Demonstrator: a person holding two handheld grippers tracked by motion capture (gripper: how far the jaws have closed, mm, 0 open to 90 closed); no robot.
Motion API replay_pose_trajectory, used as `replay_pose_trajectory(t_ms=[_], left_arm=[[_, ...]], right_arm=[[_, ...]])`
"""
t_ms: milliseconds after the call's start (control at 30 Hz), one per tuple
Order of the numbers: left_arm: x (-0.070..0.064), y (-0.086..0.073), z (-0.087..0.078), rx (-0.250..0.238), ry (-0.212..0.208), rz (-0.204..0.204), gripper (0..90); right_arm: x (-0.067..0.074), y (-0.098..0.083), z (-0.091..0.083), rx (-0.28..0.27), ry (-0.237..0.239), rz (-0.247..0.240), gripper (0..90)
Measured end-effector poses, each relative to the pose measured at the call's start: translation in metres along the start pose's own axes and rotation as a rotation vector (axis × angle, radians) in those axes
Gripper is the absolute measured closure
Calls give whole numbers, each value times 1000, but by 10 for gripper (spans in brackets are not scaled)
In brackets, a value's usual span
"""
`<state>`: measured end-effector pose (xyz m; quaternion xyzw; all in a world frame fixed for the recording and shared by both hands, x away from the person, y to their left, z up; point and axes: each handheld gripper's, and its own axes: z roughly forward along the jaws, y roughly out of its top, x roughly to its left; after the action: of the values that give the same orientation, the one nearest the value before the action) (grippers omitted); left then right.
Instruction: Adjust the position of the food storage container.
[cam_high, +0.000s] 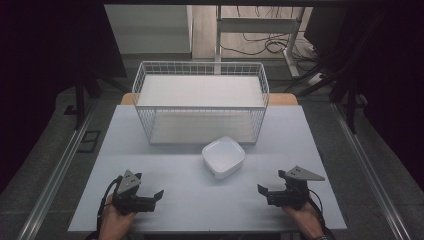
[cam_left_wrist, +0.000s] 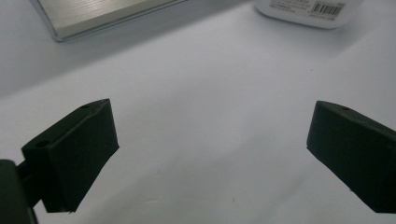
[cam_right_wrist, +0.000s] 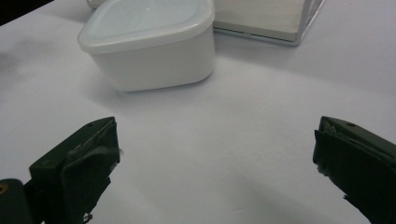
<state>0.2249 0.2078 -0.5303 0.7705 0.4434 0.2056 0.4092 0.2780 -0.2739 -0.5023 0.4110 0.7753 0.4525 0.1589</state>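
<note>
White table (cam_high: 165, 200) took most of the high view, with a white wire basket rack (cam_high: 200, 102) at the far middle, its open front facing the person and its long side running left to right. A white lidded plastic container (cam_high: 223, 157) sat on the table just in front of the rack's right half, near it but apart, squarish with rounded corners, no clear long axis, turned a bit so one corner pointed toward the person; lid on top. Nothing lay between it and either tool. Left gripper (cam_high: 150, 196) hung low at near left, jaws spread wide, holding nothing, pointing right toward the middle. Right gripper (cam_high: 270, 192) at near right, jaws likewise wide apart and empty, pointing left. Container (cam_right_wrist: 149, 44) stood ahead of the right gripper's jaws, well apart.
</note>
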Motion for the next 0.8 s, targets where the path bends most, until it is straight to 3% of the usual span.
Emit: replay_pose_trajectory(t_ms=[233, 300, 500, 633, 800], left_arm=[[0, 1, 1, 21, -10, -23, 17], [0, 1, 1, 16, -30, -39, 17], [-1, 2, 0, 20, -38, -39, 13], [-3, 2, 2, 25, -52, -37, 11], [-5, 4, 1, 7, -94, -38, 13]], right_arm=[[0, -1, 1, 32, 1, -12, 1], [-1, -1, 2, 58, 10, -23, 4], [1, 1, 4, 96, 4, -53, 13], [2, 2, 4, 105, -2, -51, 59], [-3, 7, 2, 93, 12, -27, 256]])
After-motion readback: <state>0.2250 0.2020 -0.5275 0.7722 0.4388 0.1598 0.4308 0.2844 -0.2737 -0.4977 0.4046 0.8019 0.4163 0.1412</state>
